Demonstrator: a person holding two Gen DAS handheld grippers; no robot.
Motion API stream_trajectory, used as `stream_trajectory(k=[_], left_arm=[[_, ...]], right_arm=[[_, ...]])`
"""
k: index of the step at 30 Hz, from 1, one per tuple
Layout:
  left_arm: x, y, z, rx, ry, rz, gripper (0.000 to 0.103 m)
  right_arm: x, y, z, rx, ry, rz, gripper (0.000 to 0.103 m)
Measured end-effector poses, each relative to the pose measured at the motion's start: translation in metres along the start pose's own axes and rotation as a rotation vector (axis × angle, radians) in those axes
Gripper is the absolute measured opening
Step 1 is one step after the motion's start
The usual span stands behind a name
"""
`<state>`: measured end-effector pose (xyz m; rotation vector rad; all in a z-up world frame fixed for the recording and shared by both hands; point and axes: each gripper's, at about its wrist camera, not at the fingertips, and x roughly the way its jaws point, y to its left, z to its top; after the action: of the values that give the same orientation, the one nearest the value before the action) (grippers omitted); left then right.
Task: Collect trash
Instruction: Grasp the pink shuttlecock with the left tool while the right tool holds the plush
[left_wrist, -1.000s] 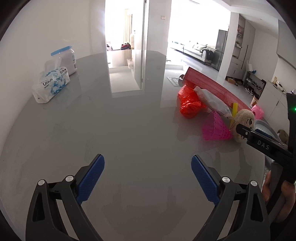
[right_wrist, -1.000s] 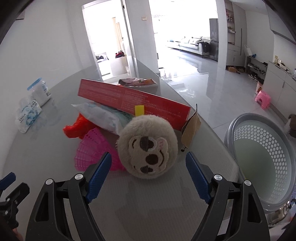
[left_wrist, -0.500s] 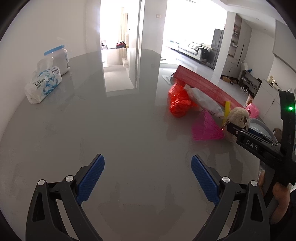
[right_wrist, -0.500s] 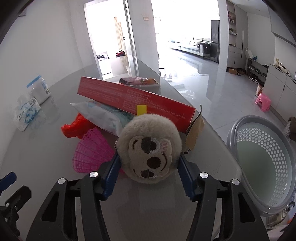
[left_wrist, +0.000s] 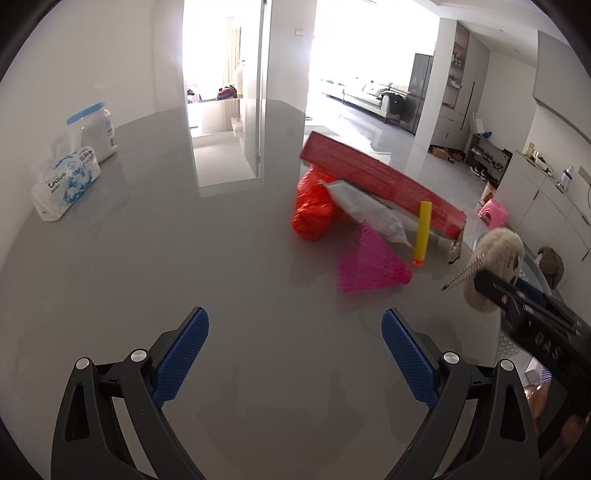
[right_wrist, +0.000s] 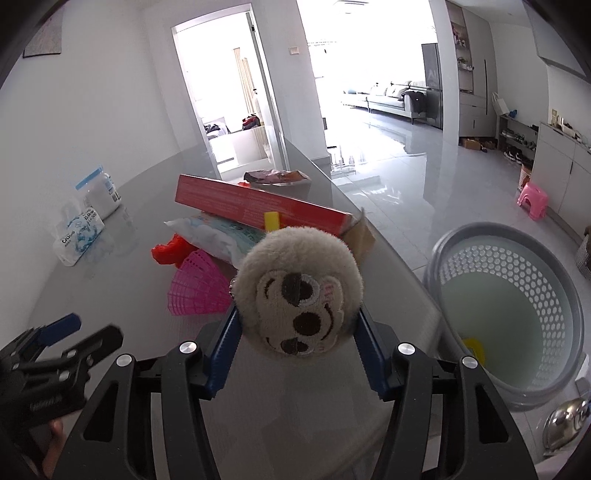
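My right gripper (right_wrist: 297, 326) is shut on a round beige plush toy (right_wrist: 299, 290) with a stitched face and holds it above the grey table, near its right edge. The plush toy (left_wrist: 496, 254) also shows at the right in the left wrist view, with a metal chain hanging from it. My left gripper (left_wrist: 293, 354) is open and empty over bare table. A trash pile lies ahead: a long red box (left_wrist: 380, 184), a red plastic bag (left_wrist: 312, 210), a clear wrapper (left_wrist: 369, 214), a pink mesh cone (left_wrist: 369, 262) and a yellow tube (left_wrist: 422, 232).
A grey perforated basket (right_wrist: 509, 302) stands on the floor right of the table, with a yellow item inside. A tissue pack (left_wrist: 64, 184) and a blue-lidded jar (left_wrist: 94, 129) sit at the far left. A dark wrapper (right_wrist: 277, 176) lies at the table's far end.
My right gripper closed on the plush toy and lifted it back off the pile, toward the table's right edge. The left gripper stayed open and drifted slightly.
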<state>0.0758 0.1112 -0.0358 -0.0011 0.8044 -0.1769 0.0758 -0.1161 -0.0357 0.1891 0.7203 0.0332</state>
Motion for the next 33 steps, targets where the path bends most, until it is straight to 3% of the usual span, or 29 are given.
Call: stream_trajectory(k=[6, 14, 30, 33], left_arm=[[0.014, -0.022, 0.008, 0.003, -0.001, -0.023, 0.093], [0.047, -0.056, 0.015, 0.034, 0.054, -0.073, 0.093], [0.089, -0.088, 0.027, 0.122, 0.116, 0.020, 0.093], [0.088, -0.090, 0.025, 0.126, 0.115, 0.013, 0.083]], right_arm=[[-0.015, -0.020, -0.004, 0.040, -0.002, 0.000, 0.057], [-0.025, -0.047, -0.007, 0.101, -0.018, 0.002, 0.057], [-0.021, -0.067, -0.010, 0.159, 0.002, 0.028, 0.057], [-0.022, -0.069, -0.010, 0.167, 0.004, 0.031, 0.057]])
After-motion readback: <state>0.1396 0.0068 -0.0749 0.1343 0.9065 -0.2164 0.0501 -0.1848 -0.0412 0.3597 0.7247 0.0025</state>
